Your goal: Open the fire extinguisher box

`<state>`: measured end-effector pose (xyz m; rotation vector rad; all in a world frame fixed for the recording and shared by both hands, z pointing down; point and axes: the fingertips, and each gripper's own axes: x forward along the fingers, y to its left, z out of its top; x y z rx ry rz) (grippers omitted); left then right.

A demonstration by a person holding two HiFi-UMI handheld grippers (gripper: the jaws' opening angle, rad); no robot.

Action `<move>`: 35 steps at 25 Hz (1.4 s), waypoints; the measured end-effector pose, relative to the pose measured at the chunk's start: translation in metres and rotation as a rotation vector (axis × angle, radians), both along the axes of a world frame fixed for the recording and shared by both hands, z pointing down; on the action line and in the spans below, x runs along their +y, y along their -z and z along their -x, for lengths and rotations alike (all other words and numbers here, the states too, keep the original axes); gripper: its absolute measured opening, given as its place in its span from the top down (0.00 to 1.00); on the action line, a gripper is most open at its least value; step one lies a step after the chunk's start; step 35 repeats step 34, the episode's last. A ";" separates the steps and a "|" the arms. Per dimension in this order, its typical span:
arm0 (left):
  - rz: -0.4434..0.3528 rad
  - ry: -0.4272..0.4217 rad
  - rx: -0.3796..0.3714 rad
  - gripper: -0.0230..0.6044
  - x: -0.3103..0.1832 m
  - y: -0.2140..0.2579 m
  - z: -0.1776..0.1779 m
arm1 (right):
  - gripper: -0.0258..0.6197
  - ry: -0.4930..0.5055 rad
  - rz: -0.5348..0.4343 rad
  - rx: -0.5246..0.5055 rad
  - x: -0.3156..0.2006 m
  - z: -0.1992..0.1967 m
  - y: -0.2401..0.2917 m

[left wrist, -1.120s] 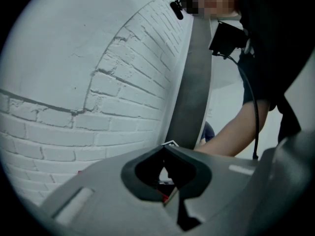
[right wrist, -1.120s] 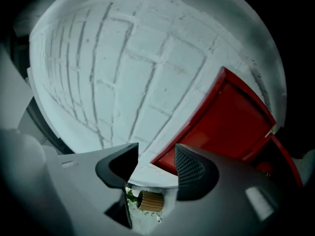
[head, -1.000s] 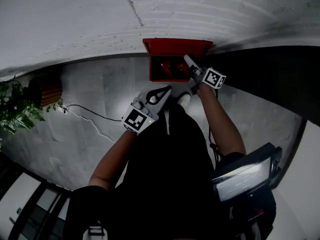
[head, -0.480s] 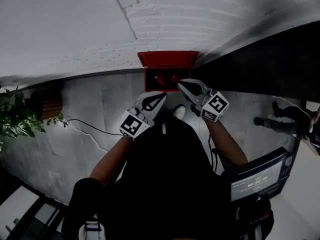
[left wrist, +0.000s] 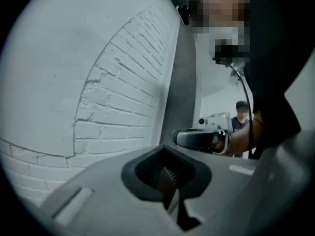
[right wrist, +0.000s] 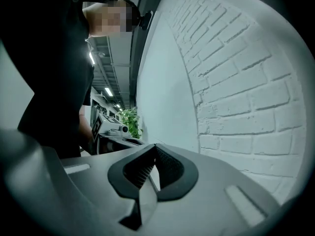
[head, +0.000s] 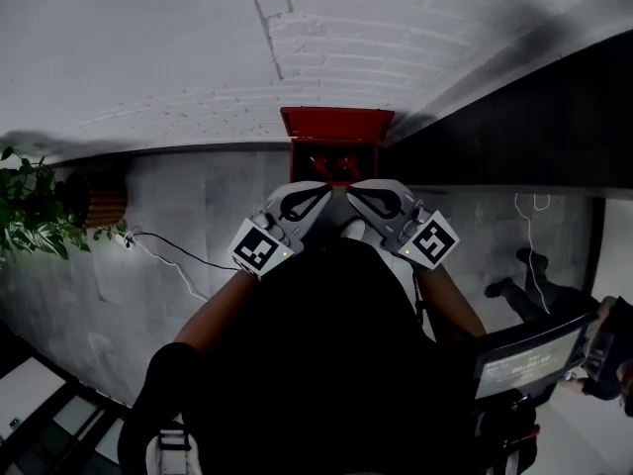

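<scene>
Left tongs (head: 322, 191), right tongs (head: 353, 190) closed, empty; red box (head: 336, 127) open.

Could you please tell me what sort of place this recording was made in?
Probably an indoor corridor or lobby of an office or workshop building: a white-painted brick wall, a red fire extinguisher box at its foot on a smooth grey floor, and a leafy plant.

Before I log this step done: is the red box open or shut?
Open. The red box has its lid raised against the wall, with its dark inside showing below.
</scene>
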<state>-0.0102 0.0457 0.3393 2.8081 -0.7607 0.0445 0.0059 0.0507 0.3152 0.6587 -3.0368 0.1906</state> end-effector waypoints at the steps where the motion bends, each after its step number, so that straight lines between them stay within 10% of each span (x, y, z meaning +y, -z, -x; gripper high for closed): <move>1: 0.003 0.001 -0.003 0.96 0.001 0.001 0.000 | 0.95 0.005 -0.004 0.000 0.002 0.001 0.001; 35: -0.084 0.018 0.016 0.96 0.000 0.024 0.000 | 0.95 -0.010 -0.068 0.010 -0.001 -0.001 0.008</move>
